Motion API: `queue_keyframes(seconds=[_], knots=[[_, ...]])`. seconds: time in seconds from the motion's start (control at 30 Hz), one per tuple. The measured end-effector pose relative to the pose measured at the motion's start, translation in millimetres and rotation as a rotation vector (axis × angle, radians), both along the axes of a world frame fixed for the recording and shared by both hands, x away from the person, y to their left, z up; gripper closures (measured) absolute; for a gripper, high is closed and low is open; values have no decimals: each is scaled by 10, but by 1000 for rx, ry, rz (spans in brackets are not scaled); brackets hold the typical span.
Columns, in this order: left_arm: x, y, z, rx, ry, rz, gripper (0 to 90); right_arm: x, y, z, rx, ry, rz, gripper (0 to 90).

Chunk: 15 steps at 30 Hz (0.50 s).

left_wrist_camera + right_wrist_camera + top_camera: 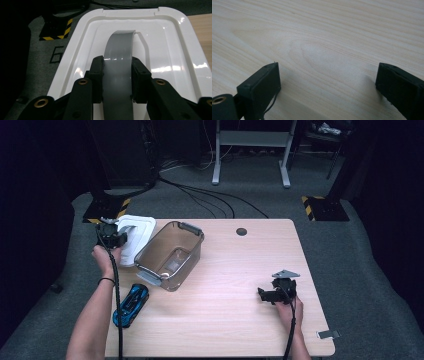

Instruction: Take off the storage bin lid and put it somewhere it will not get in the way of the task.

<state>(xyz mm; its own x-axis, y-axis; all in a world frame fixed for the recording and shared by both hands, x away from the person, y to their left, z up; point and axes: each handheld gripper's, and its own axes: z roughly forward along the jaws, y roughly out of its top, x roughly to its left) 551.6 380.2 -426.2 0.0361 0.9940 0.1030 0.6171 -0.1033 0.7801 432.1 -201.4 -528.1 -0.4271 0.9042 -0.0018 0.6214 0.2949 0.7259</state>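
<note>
Pale wood of the table (235, 285) carries a clear brown bin (170, 255) near its far left corner, with a blue toy car (131, 304) nearer the person. At that corner the left gripper (117, 82) is clamped on the grey handle (119, 55) of the white lid (160, 45), which lies just left of the bin, overhanging the table edge, long axis running away along the jaws. Well apart, the right gripper (328, 82) rests with jaws wide over bare wood, so the left hand is much the nearer to move the lid rightward over the bin.
</note>
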Motion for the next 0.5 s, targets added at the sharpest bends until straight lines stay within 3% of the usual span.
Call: queue_keyframes(seconds=[0.07, 0.23, 0.5], knots=[[3, -3, -53, -6, 4, -1, 676, 0, -1, 0, -1, 0, 0, 50], [12, 17, -146, -71, 8, 9, 676, 0, -1, 0, 0, 0, 0, 50], [13, 2, -276, -66, 26, 0, 676, 0, 0, 0, -1, 0, 1, 51]])
